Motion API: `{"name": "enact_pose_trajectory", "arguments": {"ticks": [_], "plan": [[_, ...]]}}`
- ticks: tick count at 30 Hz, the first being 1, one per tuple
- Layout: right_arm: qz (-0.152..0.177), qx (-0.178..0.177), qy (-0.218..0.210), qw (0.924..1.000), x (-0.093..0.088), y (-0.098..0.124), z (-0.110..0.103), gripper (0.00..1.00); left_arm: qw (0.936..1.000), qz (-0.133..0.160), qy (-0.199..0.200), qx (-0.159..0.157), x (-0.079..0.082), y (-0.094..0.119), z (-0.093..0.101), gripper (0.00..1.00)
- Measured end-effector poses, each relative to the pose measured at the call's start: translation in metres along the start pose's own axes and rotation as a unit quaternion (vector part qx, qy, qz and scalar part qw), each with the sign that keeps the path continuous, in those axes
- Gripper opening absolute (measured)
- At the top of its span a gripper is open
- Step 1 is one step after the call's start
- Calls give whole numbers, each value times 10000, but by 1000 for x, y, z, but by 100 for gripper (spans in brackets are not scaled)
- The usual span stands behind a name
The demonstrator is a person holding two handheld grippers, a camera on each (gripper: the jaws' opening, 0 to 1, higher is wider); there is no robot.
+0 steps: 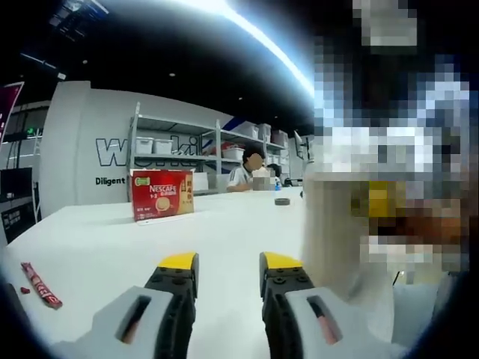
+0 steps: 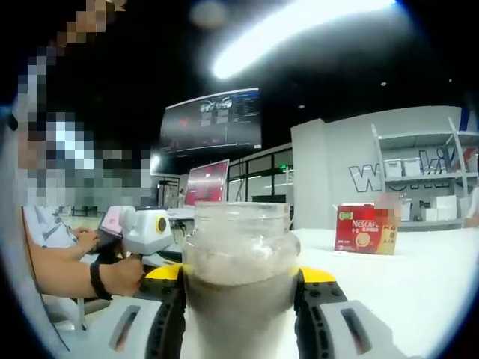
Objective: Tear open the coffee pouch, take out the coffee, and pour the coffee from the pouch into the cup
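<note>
Two grippers are ours: the right gripper (image 2: 239, 299) clamps a glass jar (image 2: 241, 277) upright between its yellow-tipped jaws, holding brownish coffee liquid, mouth open upward. The left gripper (image 1: 228, 273) is empty, jaws a narrow gap apart, aimed level across the white table (image 1: 112, 239). A red coffee pouch (image 1: 41, 284) lies flat by the table's near edge, off to that gripper's left, so our left is nearer it. A red Nescafe box (image 1: 162, 194) stands farther back
</note>
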State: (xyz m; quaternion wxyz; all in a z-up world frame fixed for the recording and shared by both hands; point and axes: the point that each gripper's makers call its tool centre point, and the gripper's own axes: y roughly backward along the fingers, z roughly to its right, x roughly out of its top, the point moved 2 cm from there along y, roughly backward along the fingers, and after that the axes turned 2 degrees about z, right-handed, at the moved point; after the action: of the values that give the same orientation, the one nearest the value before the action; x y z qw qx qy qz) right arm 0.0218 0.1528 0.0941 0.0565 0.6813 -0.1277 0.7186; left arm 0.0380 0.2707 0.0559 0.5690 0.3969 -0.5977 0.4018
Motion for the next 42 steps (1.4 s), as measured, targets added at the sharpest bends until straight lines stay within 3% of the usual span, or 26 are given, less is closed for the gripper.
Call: {"name": "enact_pose_trajectory", "arguments": {"ticks": [12,28,34,42], "plan": [[-79,181,-13,9998,0,0,1,56,10000,-59,2,56,-2,1,0,34],[-129,99,-29,9999,2,8,9,55,9999,-55,7,97,-1,1,-1,34],[-108,20,-32,9999,3,14,26,55,9999,-42,-17,124,0,1,-1,34],[-137,-405,-2,9991,3,31,60,55,9999,5,7,137,1,2,-2,34]]}}
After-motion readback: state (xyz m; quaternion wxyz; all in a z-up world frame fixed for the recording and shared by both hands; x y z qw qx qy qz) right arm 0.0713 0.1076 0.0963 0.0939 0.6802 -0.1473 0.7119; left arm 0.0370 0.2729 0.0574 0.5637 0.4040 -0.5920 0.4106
